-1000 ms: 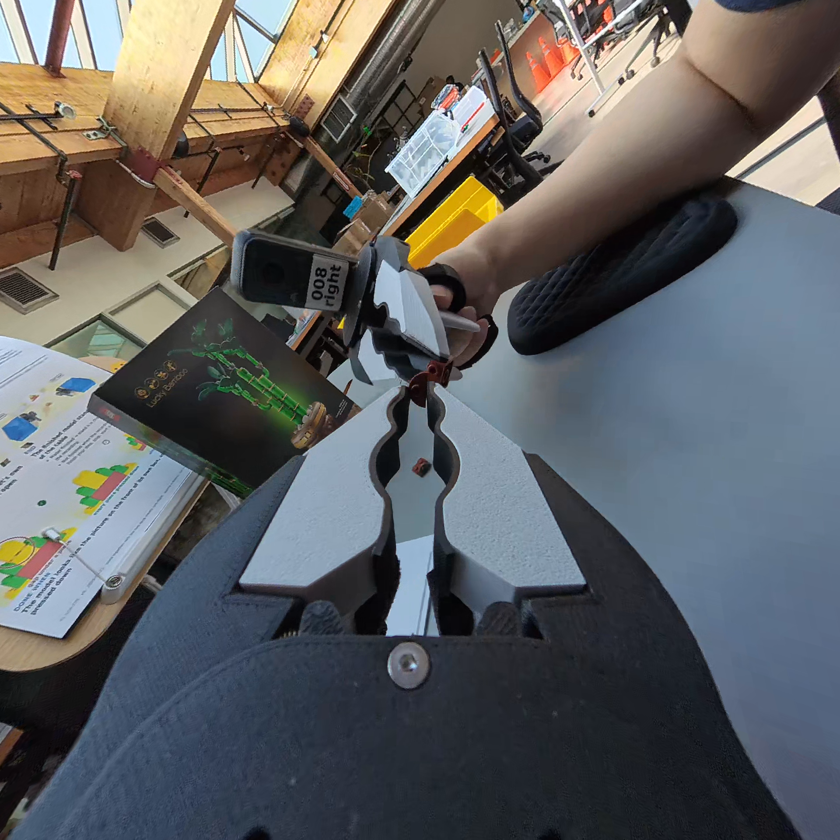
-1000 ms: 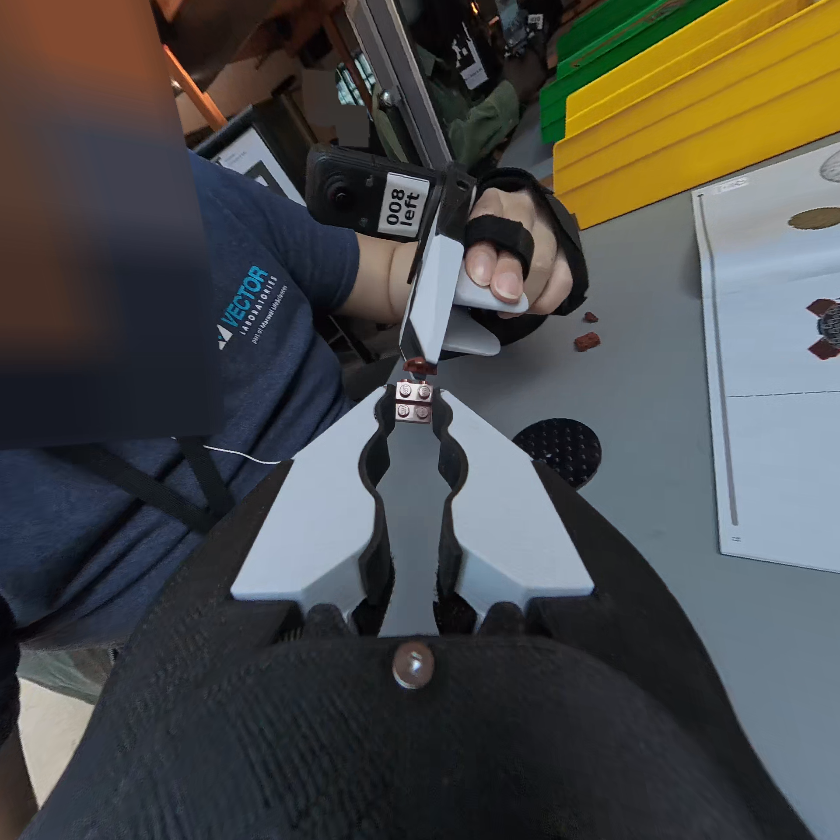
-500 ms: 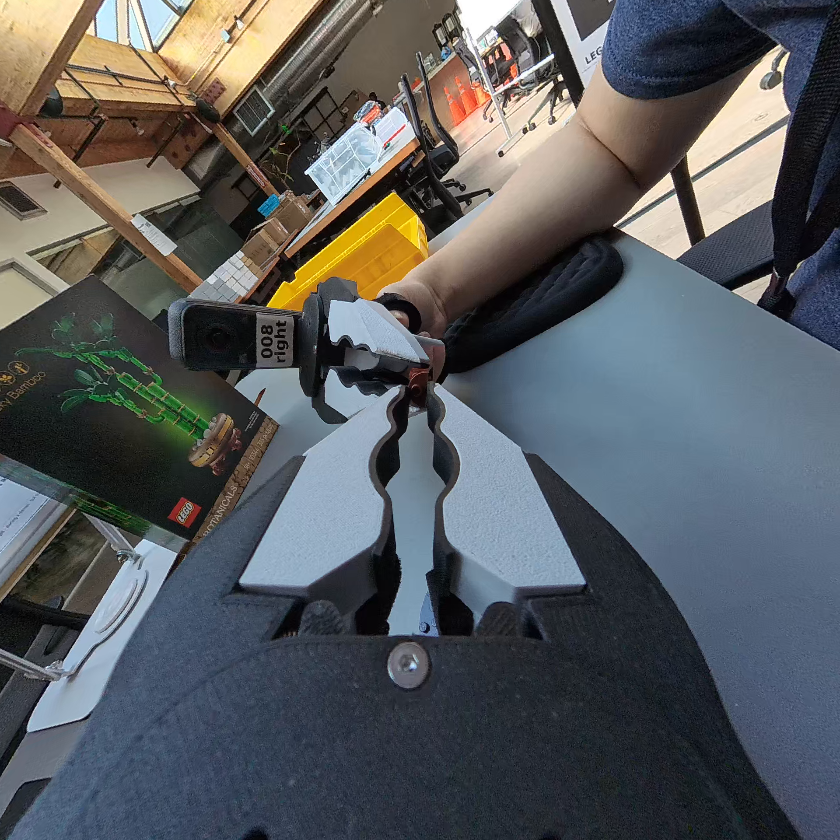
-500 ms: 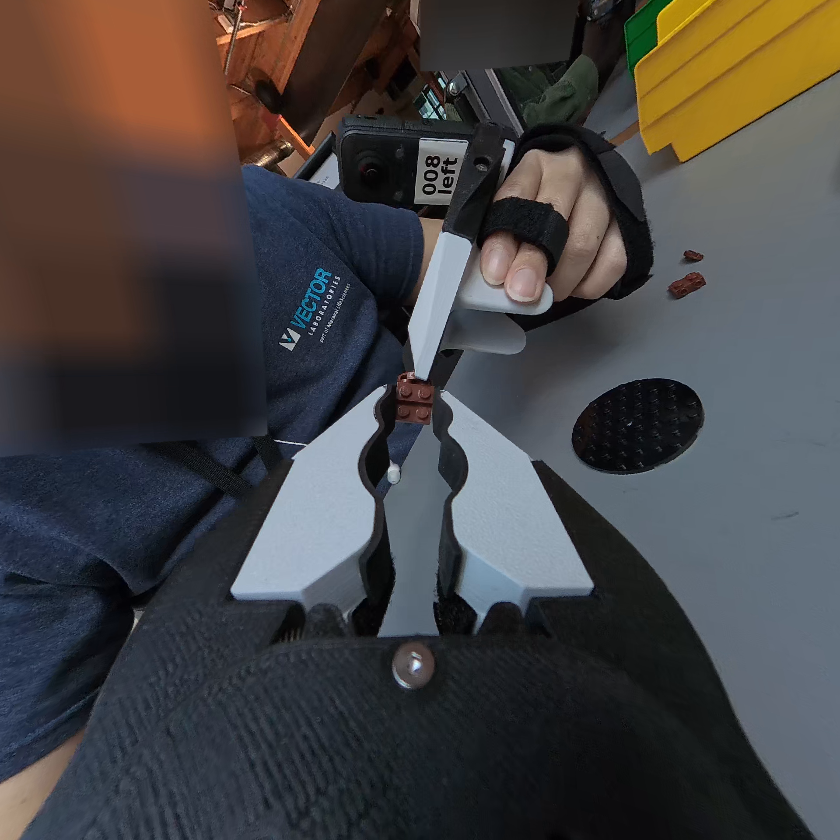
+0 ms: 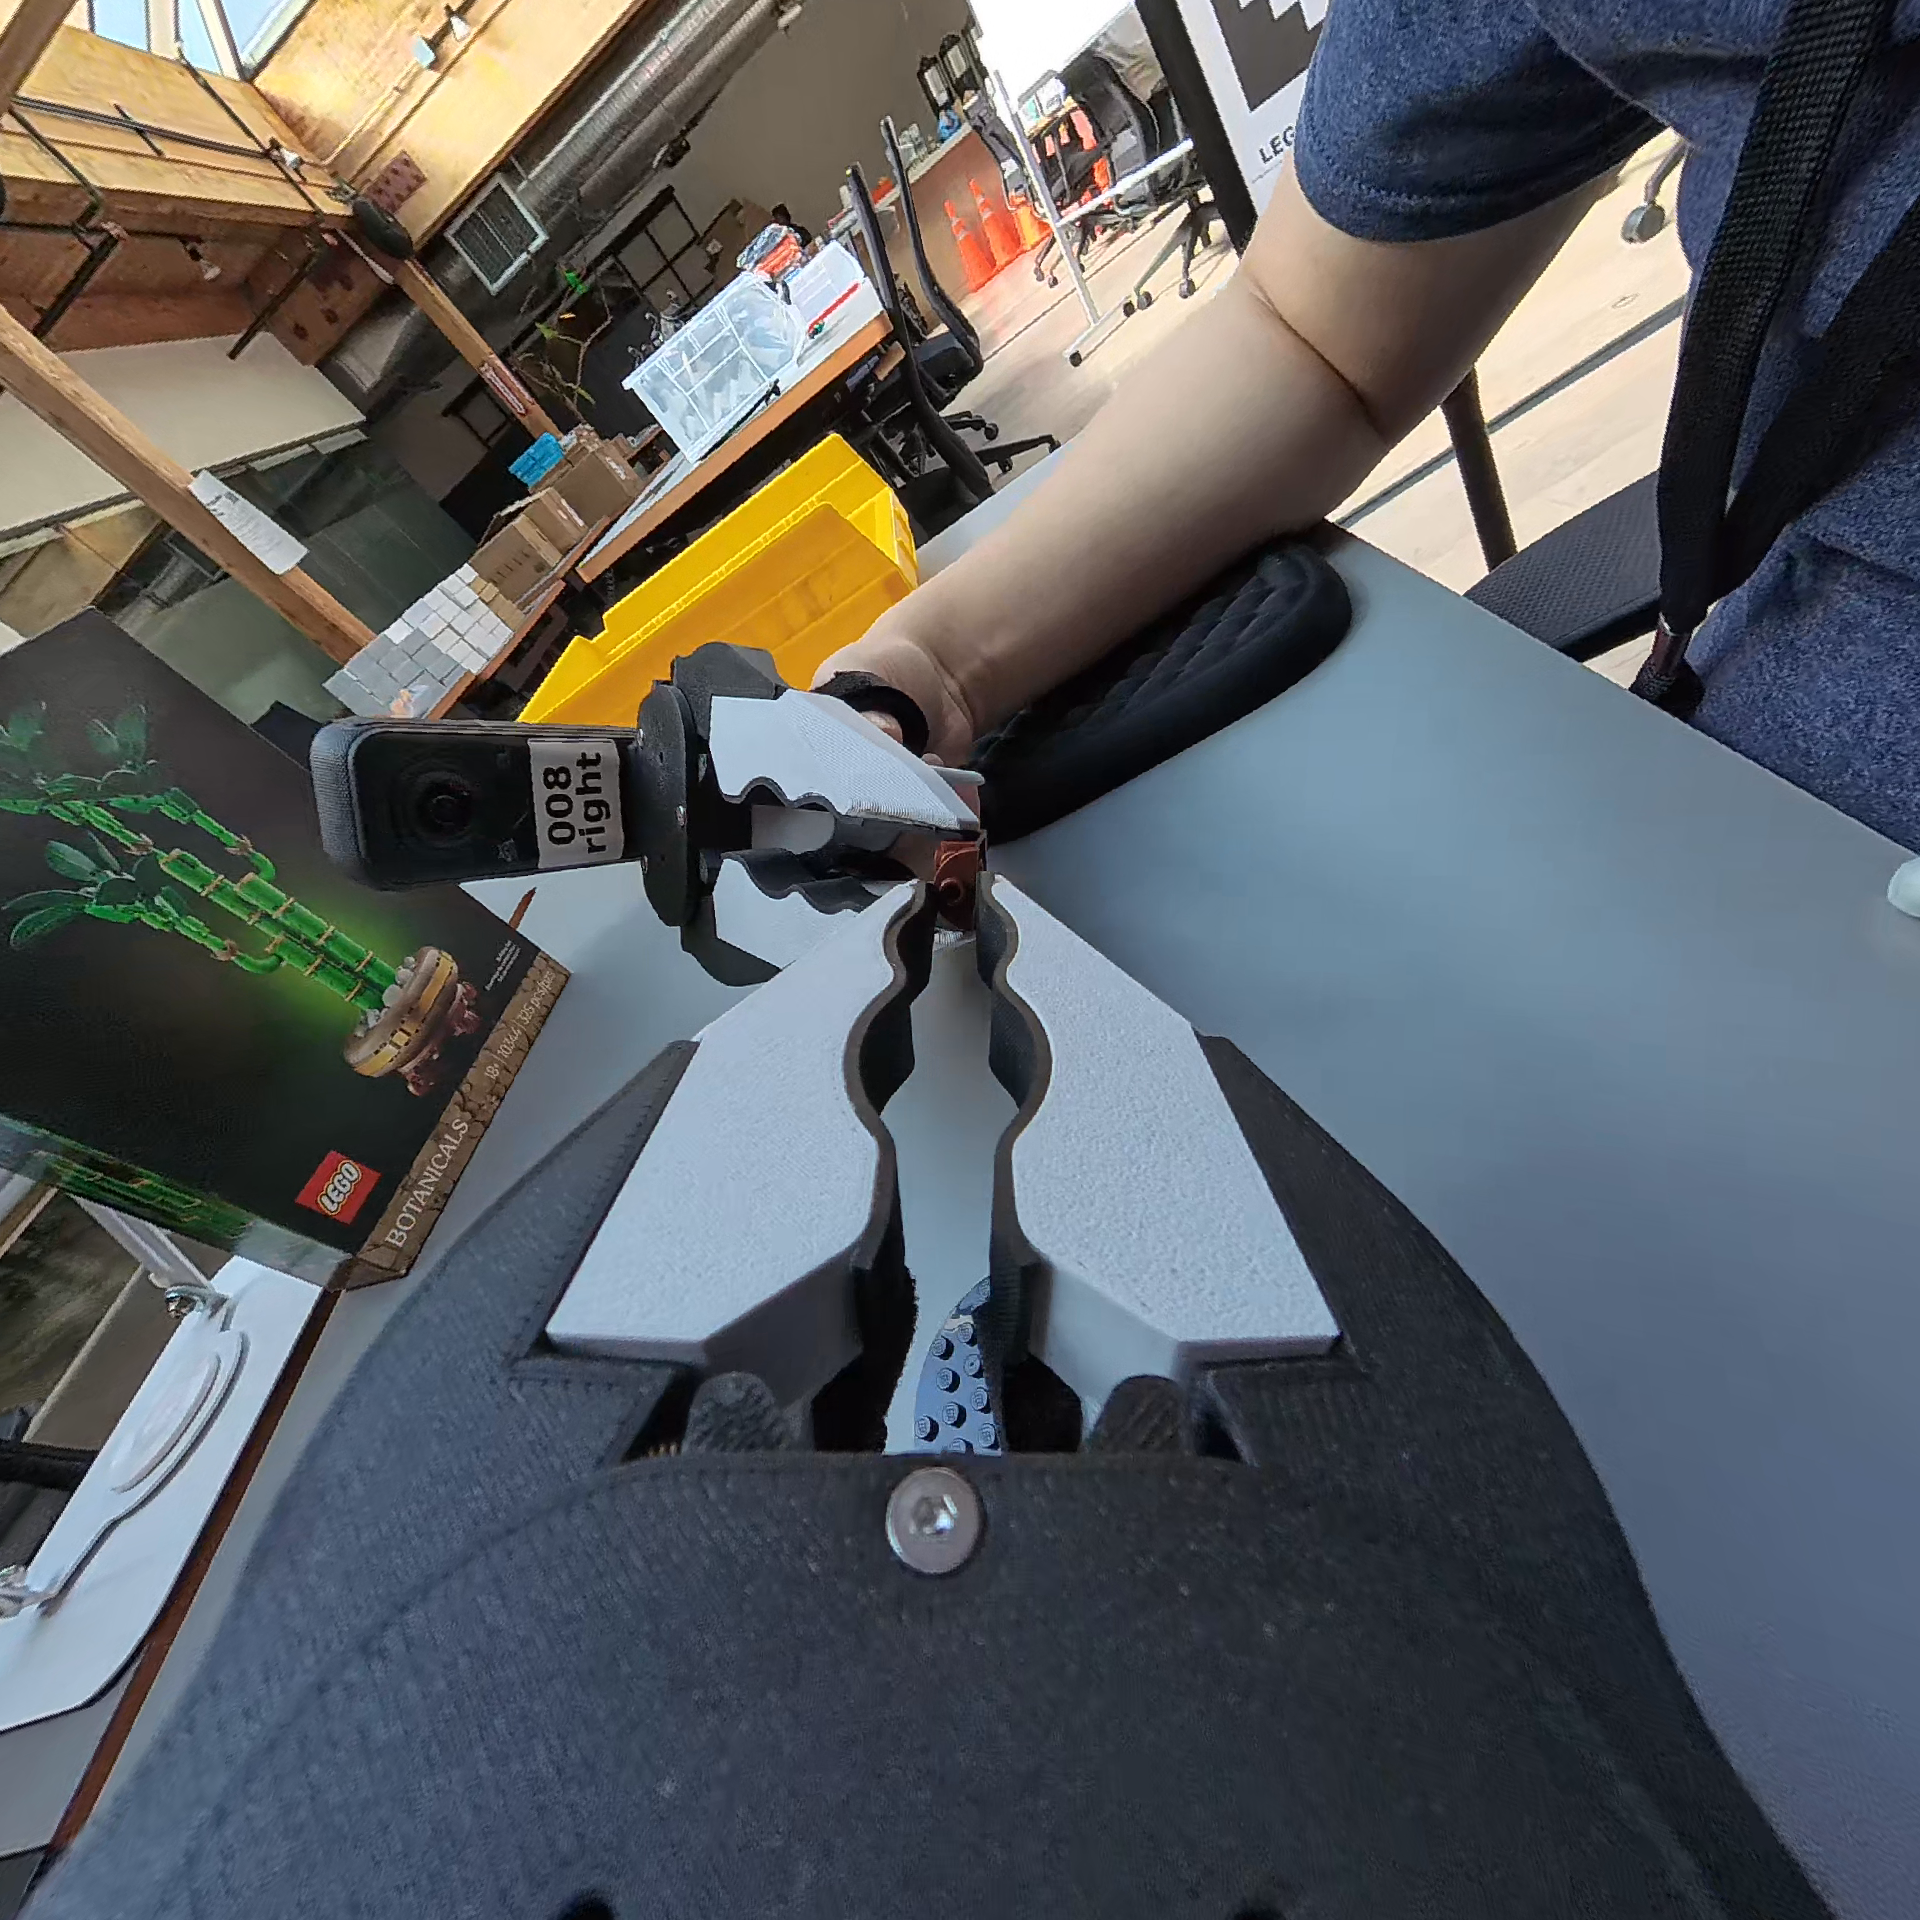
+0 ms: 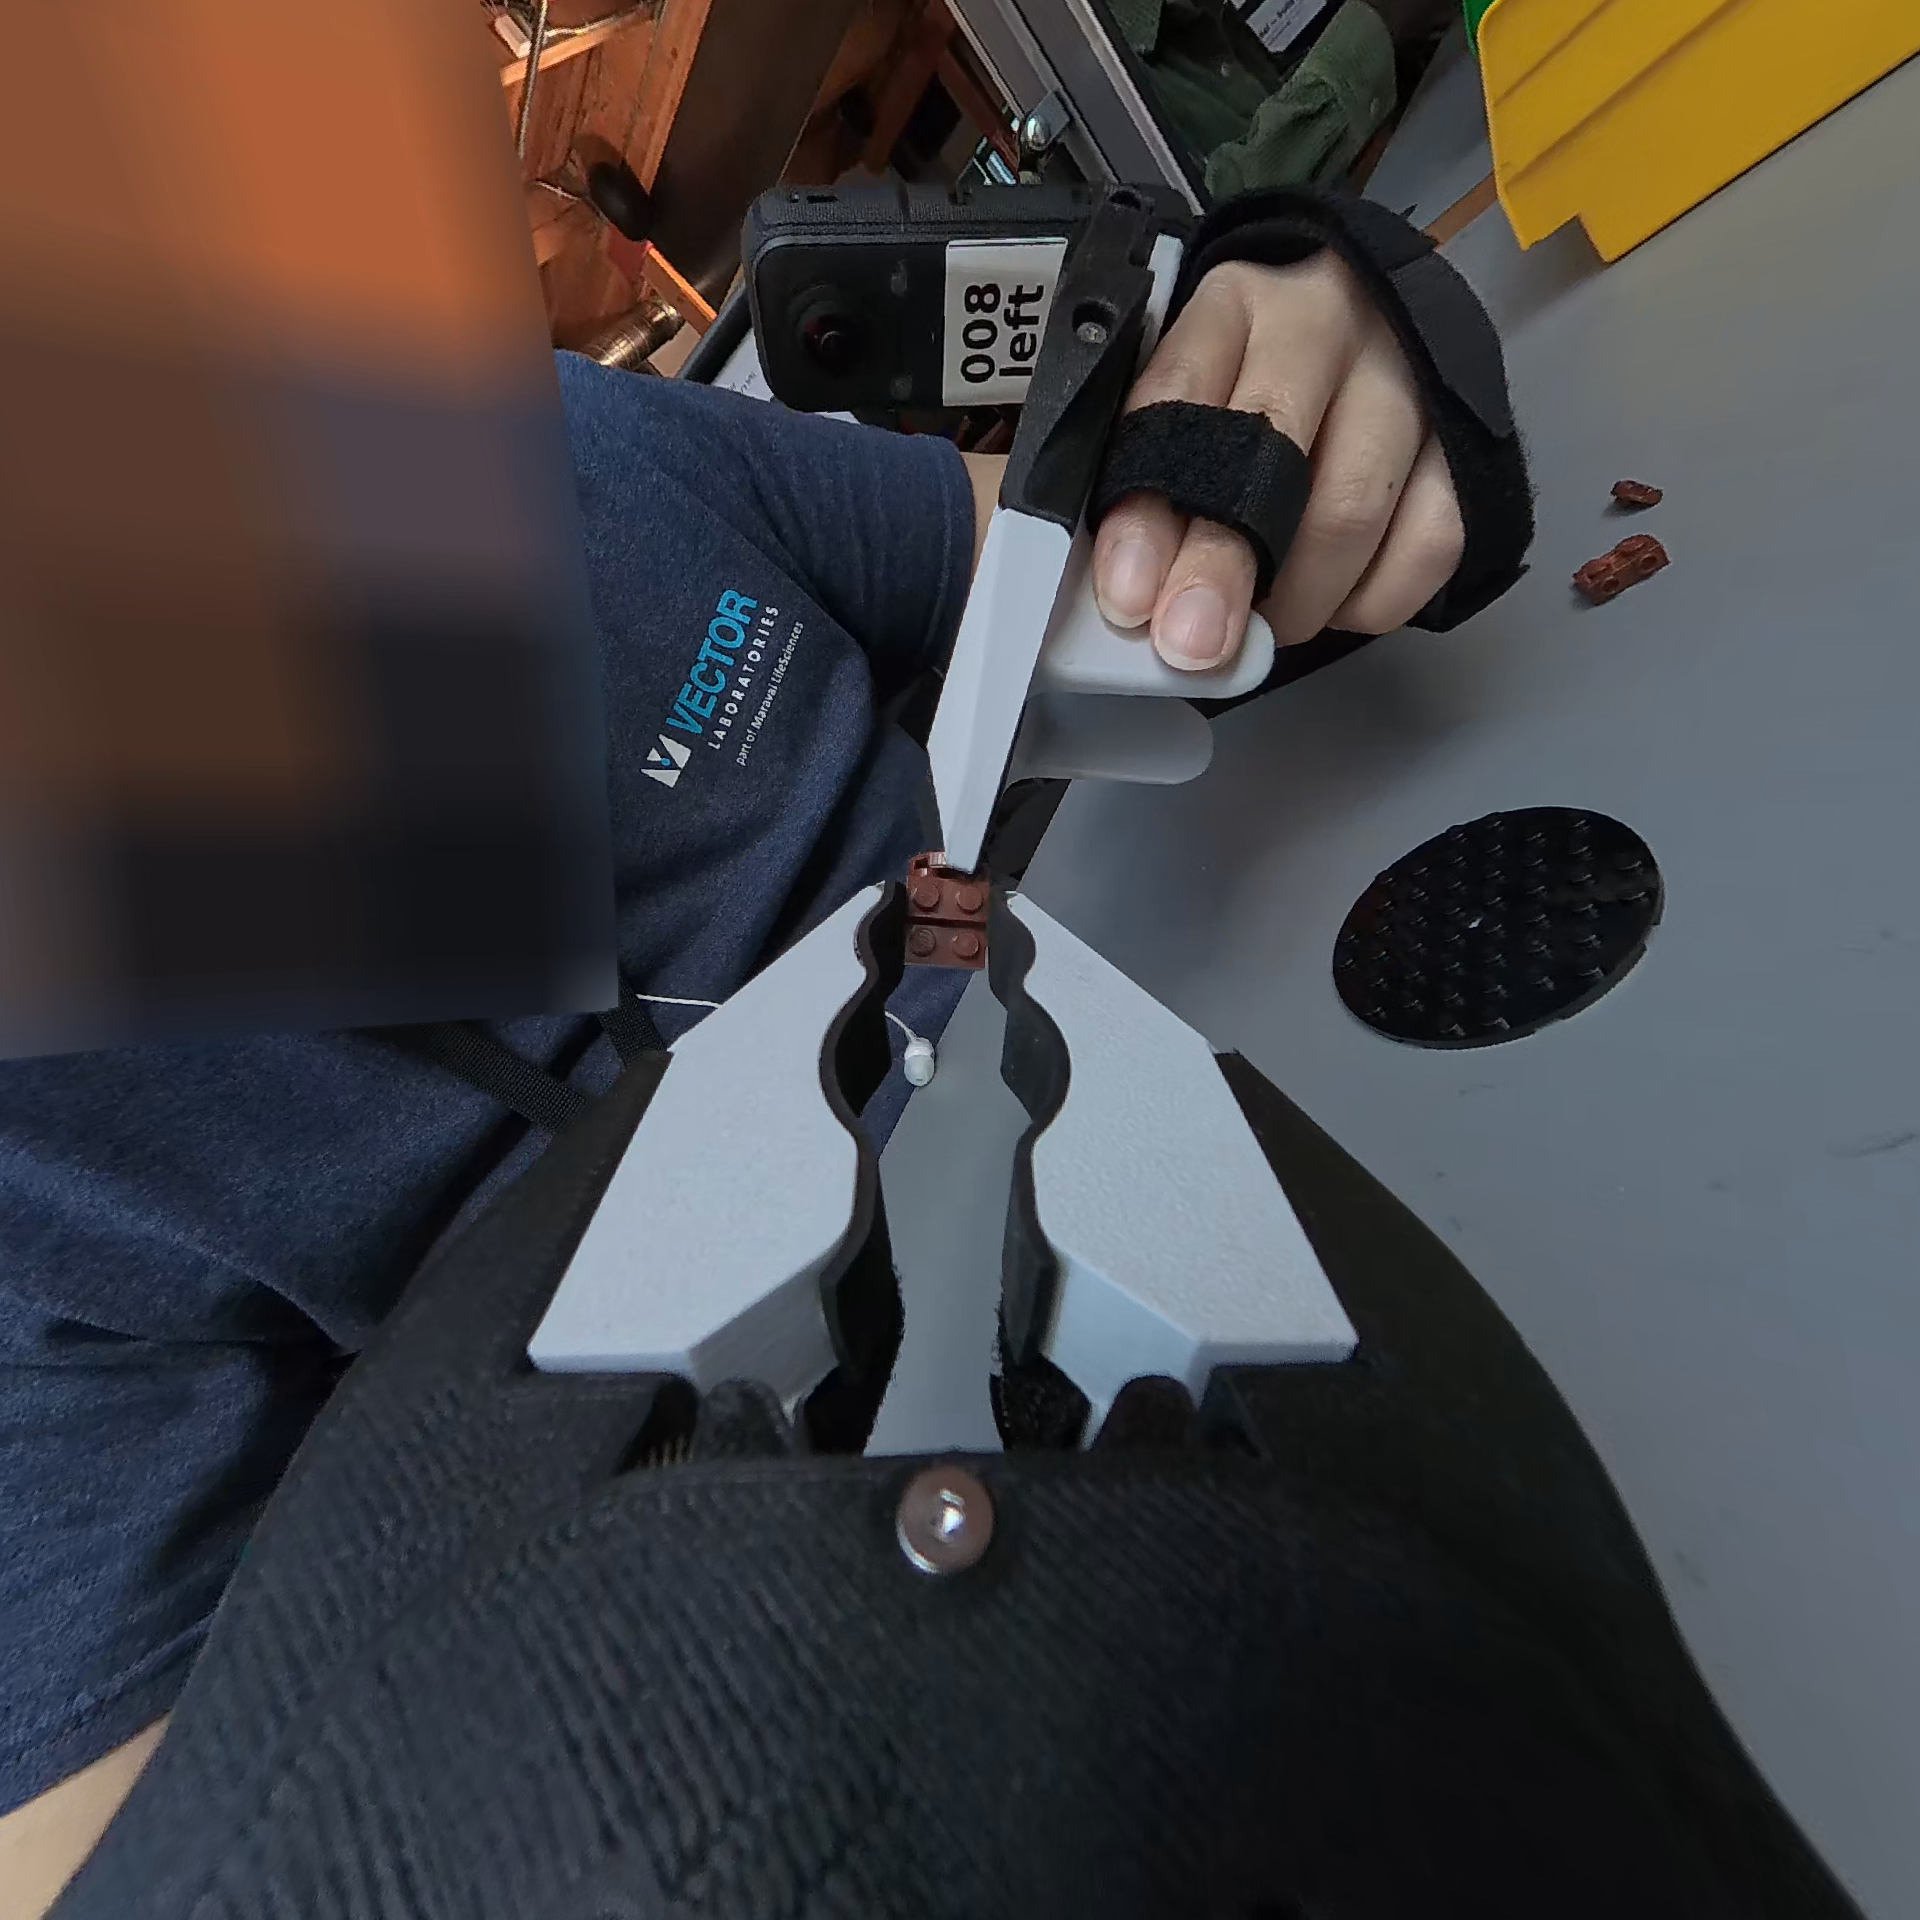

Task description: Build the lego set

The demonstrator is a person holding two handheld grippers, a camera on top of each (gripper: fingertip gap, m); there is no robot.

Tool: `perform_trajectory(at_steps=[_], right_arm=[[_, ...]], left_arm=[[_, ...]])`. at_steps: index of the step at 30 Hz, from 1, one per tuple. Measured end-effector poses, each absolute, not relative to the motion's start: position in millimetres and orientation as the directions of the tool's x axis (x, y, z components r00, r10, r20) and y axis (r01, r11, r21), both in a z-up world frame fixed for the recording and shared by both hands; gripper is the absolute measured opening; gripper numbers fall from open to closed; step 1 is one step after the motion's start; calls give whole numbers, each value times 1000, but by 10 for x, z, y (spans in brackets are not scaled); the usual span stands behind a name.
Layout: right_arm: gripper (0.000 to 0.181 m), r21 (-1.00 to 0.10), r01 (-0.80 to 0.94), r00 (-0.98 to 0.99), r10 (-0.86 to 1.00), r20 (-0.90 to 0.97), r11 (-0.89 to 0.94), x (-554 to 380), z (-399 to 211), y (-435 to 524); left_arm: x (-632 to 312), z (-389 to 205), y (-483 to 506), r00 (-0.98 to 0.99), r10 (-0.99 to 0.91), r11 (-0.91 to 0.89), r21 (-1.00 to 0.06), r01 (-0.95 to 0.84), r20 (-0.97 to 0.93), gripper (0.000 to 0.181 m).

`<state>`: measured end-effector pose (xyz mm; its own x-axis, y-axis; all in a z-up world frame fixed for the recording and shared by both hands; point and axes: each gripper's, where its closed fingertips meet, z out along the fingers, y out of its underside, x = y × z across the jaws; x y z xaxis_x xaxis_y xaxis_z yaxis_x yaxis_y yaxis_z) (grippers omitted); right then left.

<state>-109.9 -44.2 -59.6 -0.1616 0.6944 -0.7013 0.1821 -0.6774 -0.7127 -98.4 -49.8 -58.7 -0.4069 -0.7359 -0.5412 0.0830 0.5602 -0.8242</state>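
Right claw [image 6: 943,925] pinches brown brick [image 6: 945,923] | left claw [image 5: 951,904] grip hidden

I see bright daylight pouring through the far skylights [image 5: 156,26], washing out the distance; the matte grey tabletop [image 5: 1507,1039] shows soft shadows, sharp focus, and strong wide-angle bending at the edges.
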Motion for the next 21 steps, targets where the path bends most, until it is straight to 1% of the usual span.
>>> perform_trajectory(at_steps=[4, 9, 15, 19, 21], right_arm=[[15, -715, 184, -152, 699, -699, -675, -1110, -609, -441], [14, -708, 195, -128, 698, -704, -679, -1130, -655, -433], [14, -673, 219, -144, 659, -738, -706, -1160, -694, -476], [14, -612, 198, -206, 578, -789, -765, -1174, -634, -487], [14, -615, 210, -221, 576, -787, -760, -1189, -624, -515]], left_arm=[[-992, -603, -493, -400, -713, 599, -797, 81, -576, 6], [-998, -657, -489, -424, -712, 603, -797, 38, -560, 6], [-1021, -696, -525, -474, -710, 592, -806, -1, -521, 6], [-1042, -651, -546, -487, -711, 579, -816, 3, -507, 5], [-1055, -637, -572, -501, -713, 564, -826, 5, -491, 5]])
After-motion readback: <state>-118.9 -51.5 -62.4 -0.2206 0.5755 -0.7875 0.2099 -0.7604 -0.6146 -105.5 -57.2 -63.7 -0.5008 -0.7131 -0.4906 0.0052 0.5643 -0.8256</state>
